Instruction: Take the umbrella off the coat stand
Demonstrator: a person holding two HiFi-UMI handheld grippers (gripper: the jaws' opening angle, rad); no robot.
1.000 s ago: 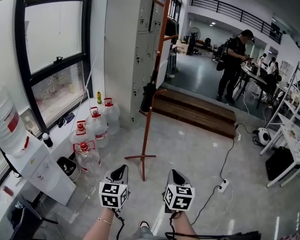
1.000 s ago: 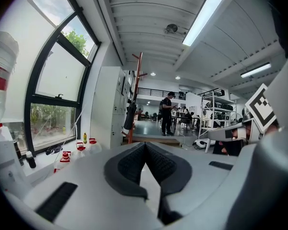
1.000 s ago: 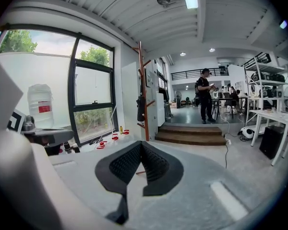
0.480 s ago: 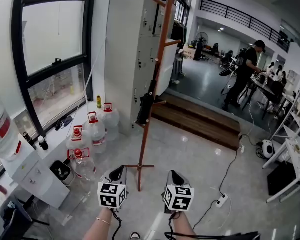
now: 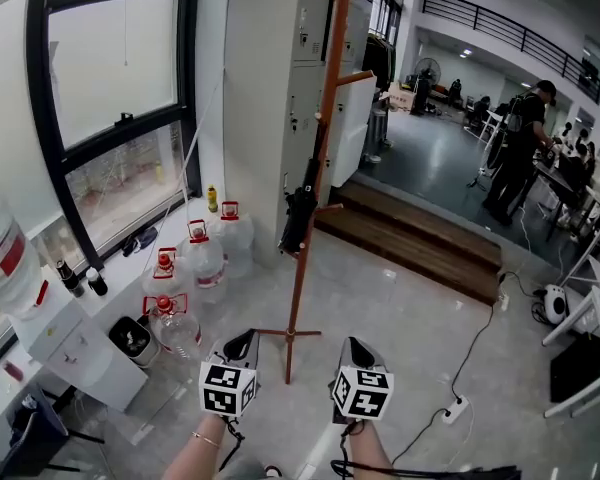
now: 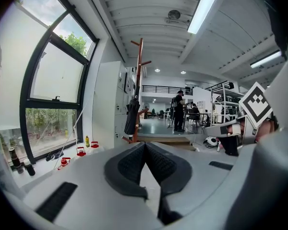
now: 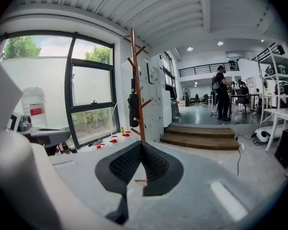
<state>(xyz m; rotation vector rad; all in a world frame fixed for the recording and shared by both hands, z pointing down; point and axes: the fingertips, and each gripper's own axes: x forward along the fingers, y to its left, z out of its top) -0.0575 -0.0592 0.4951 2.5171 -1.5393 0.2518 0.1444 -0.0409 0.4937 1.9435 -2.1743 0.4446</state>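
A tall red-brown wooden coat stand [image 5: 305,268] rises from the tiled floor ahead of me. A folded black umbrella [image 5: 299,211] hangs from one of its pegs, partway up the pole. Both grippers are held low in the head view, a good way short of the stand's feet. My left gripper [image 5: 244,340] is shut, pads together, nothing between them. My right gripper [image 5: 354,346] is shut and empty too. Beyond the closed pads of the left gripper [image 6: 145,144], the left gripper view shows the stand [image 6: 139,66] and umbrella [image 6: 131,117]. Above the right gripper [image 7: 140,143], the right gripper view shows the umbrella [image 7: 133,110] on the stand [image 7: 136,75].
Several water bottles with red caps [image 5: 206,263] stand left of the stand below the window. White lockers [image 5: 280,88] are behind it. Wooden steps [image 5: 420,243] lead up at the back. A power strip and cable [image 5: 457,406] lie on the floor at right. A person [image 5: 520,148] stands far off.
Both grippers have moved forward towards the coat stand, which now looks nearer and taller. Both jaws stay shut.
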